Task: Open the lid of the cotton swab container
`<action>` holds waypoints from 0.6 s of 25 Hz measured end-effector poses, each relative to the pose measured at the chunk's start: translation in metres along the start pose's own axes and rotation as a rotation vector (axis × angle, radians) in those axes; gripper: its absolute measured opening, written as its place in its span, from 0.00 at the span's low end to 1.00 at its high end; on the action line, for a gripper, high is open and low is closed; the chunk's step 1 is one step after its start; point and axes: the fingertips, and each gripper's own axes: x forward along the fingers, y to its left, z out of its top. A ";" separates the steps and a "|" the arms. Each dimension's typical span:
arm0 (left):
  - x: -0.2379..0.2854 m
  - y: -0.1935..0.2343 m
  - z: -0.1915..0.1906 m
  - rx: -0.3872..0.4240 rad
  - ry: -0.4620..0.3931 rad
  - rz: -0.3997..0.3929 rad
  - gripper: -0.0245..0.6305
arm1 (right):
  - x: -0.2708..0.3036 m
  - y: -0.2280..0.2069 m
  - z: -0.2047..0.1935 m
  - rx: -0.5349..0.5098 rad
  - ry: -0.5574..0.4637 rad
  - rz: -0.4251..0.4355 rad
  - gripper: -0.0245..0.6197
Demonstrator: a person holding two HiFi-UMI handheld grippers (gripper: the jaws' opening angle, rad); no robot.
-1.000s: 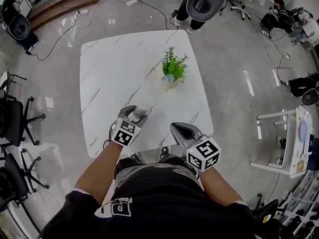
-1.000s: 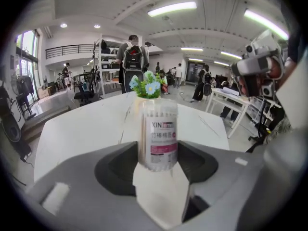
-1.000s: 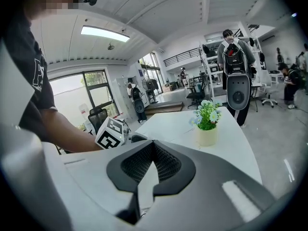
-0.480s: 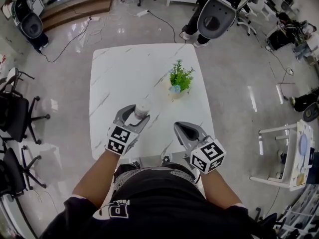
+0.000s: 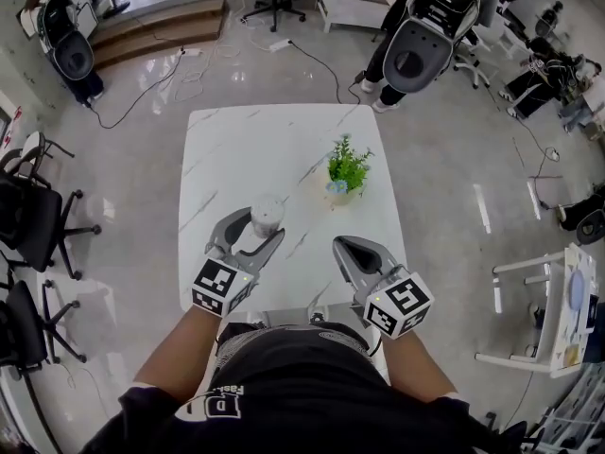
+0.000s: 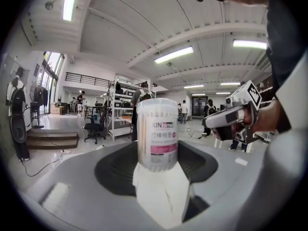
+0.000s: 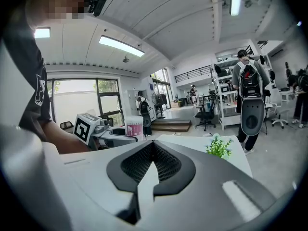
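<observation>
The cotton swab container (image 5: 267,216) is a clear cylinder with a white lid and a pink label. It stands upright between the jaws of my left gripper (image 5: 256,223), which is shut on its lower part and holds it above the white marble table (image 5: 236,149). In the left gripper view the container (image 6: 157,134) fills the centre with its lid on. My right gripper (image 5: 342,247) hovers to the right of it, shut with nothing between its jaws. From the right gripper view the container (image 7: 134,127) shows at the left, apart from that gripper.
A small potted plant (image 5: 347,167) stands on the table right of centre. Black office chairs (image 5: 38,225) line the left side. A person wearing grey gear (image 5: 419,41) stands beyond the far edge. Cables lie on the floor behind.
Both grippers have risen. The left one has carried the container up off the table and levelled out; the right one has lifted less and stays shut.
</observation>
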 end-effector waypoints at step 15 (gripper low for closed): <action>-0.045 0.004 0.004 -0.016 -0.084 0.048 0.51 | 0.007 -0.004 0.001 -0.032 0.013 0.012 0.03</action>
